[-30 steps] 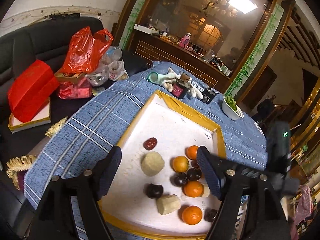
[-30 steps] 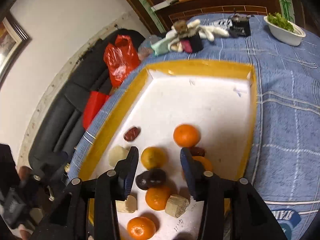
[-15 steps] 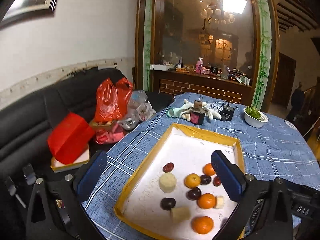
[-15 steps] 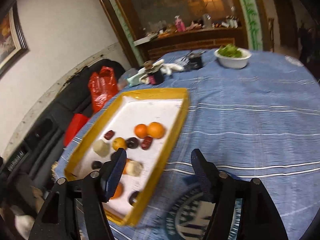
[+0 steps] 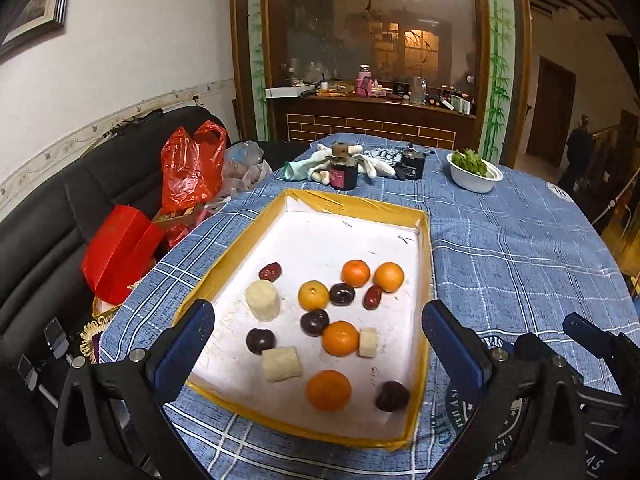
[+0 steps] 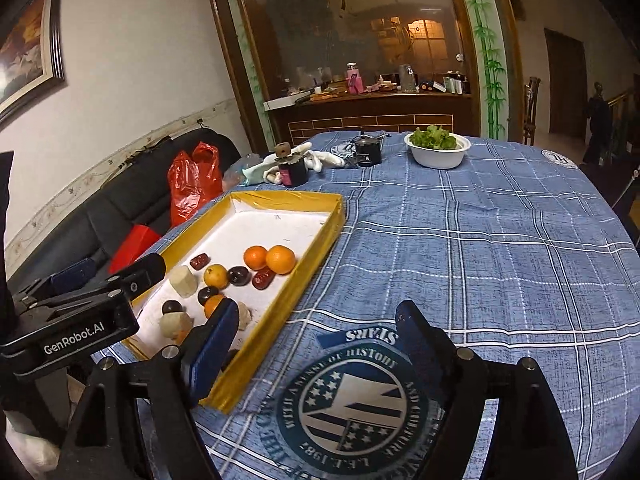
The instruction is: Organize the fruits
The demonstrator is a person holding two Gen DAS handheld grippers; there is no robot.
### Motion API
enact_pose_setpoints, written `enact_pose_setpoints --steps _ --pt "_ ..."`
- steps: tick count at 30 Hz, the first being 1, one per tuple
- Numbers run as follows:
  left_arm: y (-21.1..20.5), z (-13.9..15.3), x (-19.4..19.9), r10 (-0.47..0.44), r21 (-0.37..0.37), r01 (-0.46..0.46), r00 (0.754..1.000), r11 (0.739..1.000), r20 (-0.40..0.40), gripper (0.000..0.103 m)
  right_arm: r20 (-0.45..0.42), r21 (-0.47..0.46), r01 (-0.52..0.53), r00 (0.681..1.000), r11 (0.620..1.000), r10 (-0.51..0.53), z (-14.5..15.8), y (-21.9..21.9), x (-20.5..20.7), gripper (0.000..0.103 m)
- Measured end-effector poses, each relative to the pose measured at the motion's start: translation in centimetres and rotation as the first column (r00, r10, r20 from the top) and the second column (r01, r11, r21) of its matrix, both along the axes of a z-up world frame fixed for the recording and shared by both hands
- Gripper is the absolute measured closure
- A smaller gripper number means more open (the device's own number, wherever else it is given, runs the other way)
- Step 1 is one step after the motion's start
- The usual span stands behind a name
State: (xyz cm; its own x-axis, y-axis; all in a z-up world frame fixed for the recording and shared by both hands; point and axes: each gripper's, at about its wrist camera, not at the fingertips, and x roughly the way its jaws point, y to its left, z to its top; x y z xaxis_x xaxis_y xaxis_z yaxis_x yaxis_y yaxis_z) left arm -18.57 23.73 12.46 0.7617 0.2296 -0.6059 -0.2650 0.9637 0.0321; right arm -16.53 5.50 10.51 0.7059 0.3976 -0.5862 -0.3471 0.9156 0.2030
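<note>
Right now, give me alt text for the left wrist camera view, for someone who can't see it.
An open, empty left gripper hangs over a yellow-rimmed white tray on a blue plaid tablecloth. In the tray lie five oranges, dark plums, red dates and pale cut chunks.

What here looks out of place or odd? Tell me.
Nothing is spilled or broken. The fruit lies mixed in the tray: oranges, dark plums, red dates and pale chunks are jumbled together, not grouped. Both grippers, left and right, are open and empty.
</note>
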Motion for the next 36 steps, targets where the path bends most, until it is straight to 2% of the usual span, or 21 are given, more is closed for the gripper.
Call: enact_pose_setpoints --steps 12,36 --pt "-1.4 -0.1 0.0 -0.024 0.019 0.024 1.0 1.0 -0.002 0.0 -0.014 -0.007 0.006 1.0 1.0 -0.006 -0.6 -0.5 0.0 0.018" --pt "-0.2 -1.1 0.4 -0.023 -0.028 0.022 1.0 0.999 -0.02 0.0 -0.042 -0.049 -0.024 0.999 0.999 0.022 -1.4 1.3 0.5 0.017"
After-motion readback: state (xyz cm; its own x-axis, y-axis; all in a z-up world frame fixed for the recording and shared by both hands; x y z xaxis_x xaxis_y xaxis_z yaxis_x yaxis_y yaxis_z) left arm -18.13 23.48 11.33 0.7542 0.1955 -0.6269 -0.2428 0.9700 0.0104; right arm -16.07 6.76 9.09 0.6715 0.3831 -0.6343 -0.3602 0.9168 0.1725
